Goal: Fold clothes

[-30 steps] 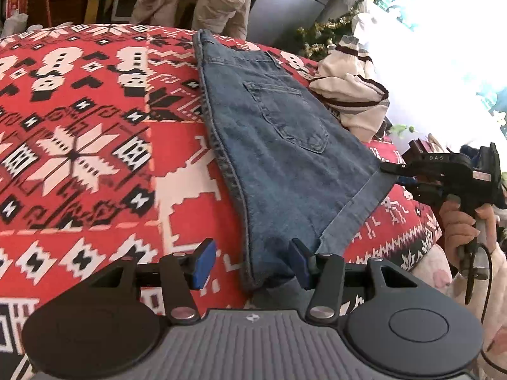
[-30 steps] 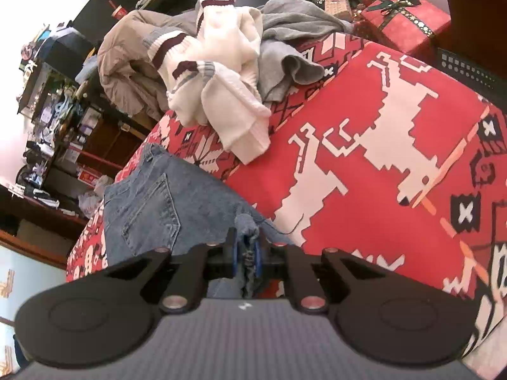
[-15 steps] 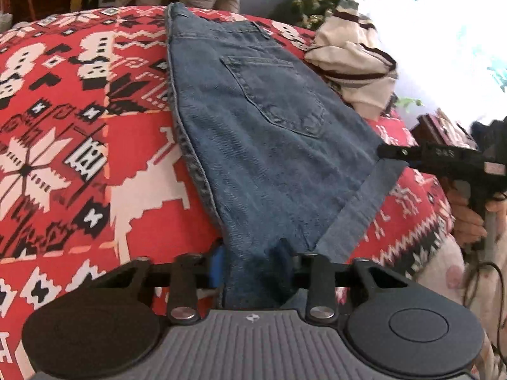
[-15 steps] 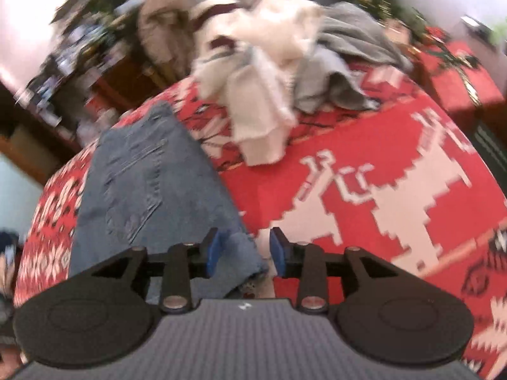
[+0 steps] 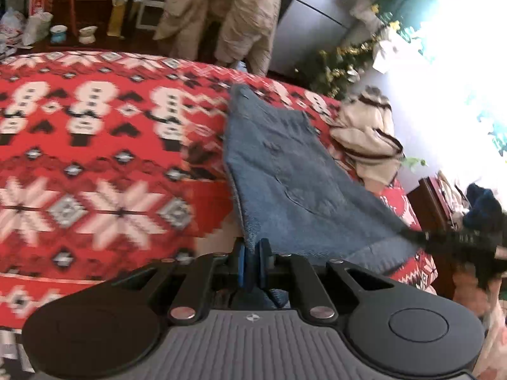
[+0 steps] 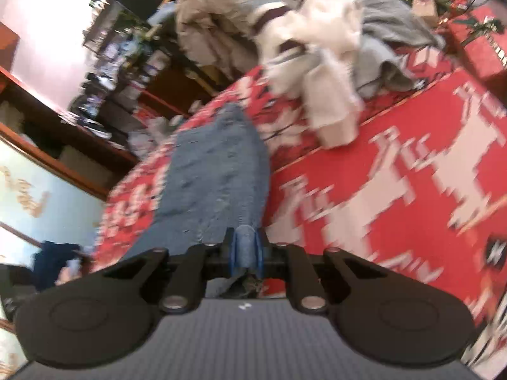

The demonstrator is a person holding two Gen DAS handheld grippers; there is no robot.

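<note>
**A:** The left gripper (image 5: pixel 252 264) has its blue pads nearly together, jaws closing on the hem corner of the blue denim shorts (image 5: pixel 285 174), cloth pinched between them.

**B:** And the right gripper (image 6: pixel 245 253)?

**A:** Same story: jaws closing around a bunched fold of the same denim, blue pads pressing it from either side. In the left wrist view it shows as a dark blur at the far hem corner.

**B:** So the hem edge hangs between the two grippers. Which way does the garment run?

**A:** Long axis straight away from both cameras, hem near, waistband at the far end. A back pocket faces up. The near end looks raised, the far end lies on the red patterned knit blanket (image 5: pixel 95 158).

**B:** What lies around it?

**A:** Just beside the shorts, a crumpled cream sweater with dark stripes (image 6: pixel 320 63). A grey garment (image 6: pixel 389 44) sits against that, and a beige garment (image 6: pixel 209 31) behind.
</note>
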